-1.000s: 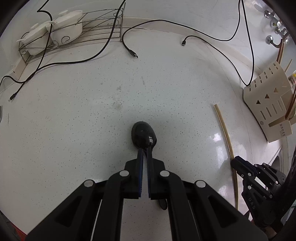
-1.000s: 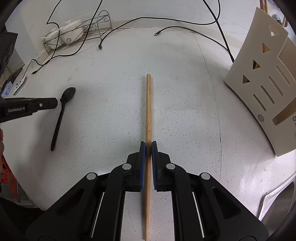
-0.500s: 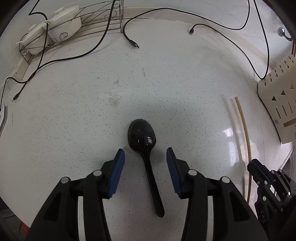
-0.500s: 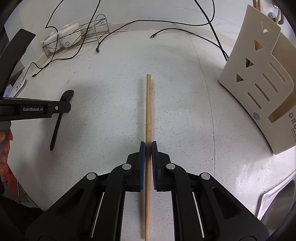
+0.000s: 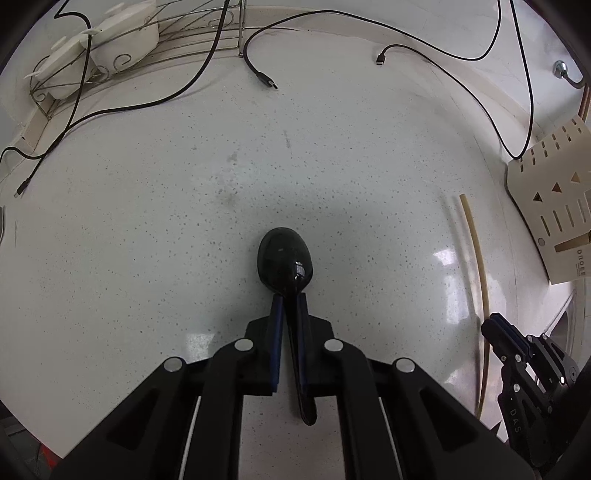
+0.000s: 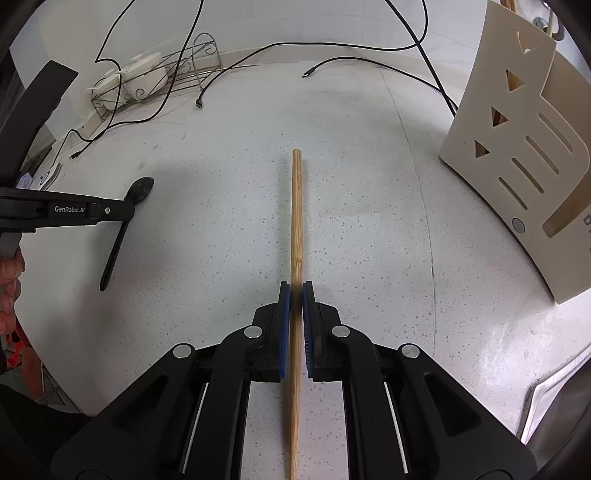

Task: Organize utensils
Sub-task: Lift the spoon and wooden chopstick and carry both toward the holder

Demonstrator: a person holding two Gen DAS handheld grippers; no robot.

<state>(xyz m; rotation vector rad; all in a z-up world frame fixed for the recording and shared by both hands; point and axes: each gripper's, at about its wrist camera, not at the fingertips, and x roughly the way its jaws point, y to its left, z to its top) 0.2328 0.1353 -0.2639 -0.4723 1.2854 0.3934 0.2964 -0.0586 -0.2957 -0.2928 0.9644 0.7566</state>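
Right, the left gripper (image 5: 289, 301) has just snapped its jaws together again, and they now pinch the neck of the black spoon (image 5: 285, 260): the bowl pokes out just beyond the blue pads, and the handle runs back between the fingers. The right gripper (image 6: 296, 291) is clamped tight on the bamboo chopstick (image 6: 297, 206), which runs straight ahead from the pads with its near end trailing back under the jaws.

Both tools work over a white speckled countertop (image 5: 147, 221), glossy enough to throw back window glare. Loose black cables (image 5: 184, 85) snake across its far side. A wire rack (image 5: 122, 55) with white ceramic dishes (image 5: 122, 29) stands against the back wall.

From the left wrist camera, the right gripper shows at the lower right edge, with the chopstick a pale line beside it, and the cream utensil holder (image 5: 546, 206) sits far right. That same view catches a metal fitting on the wall at the upper right, too small to make out.

From the right wrist camera, the holder (image 6: 517, 155) looms large on the right, cut with triangles and slots, something wooden showing through them. A sink rim (image 6: 543, 391) peeks in at the lower right. The left gripper (image 6: 127, 209) reaches in from the left with the spoon (image 6: 142, 186) in it, the person's fingers (image 6: 9, 280) at the edge.
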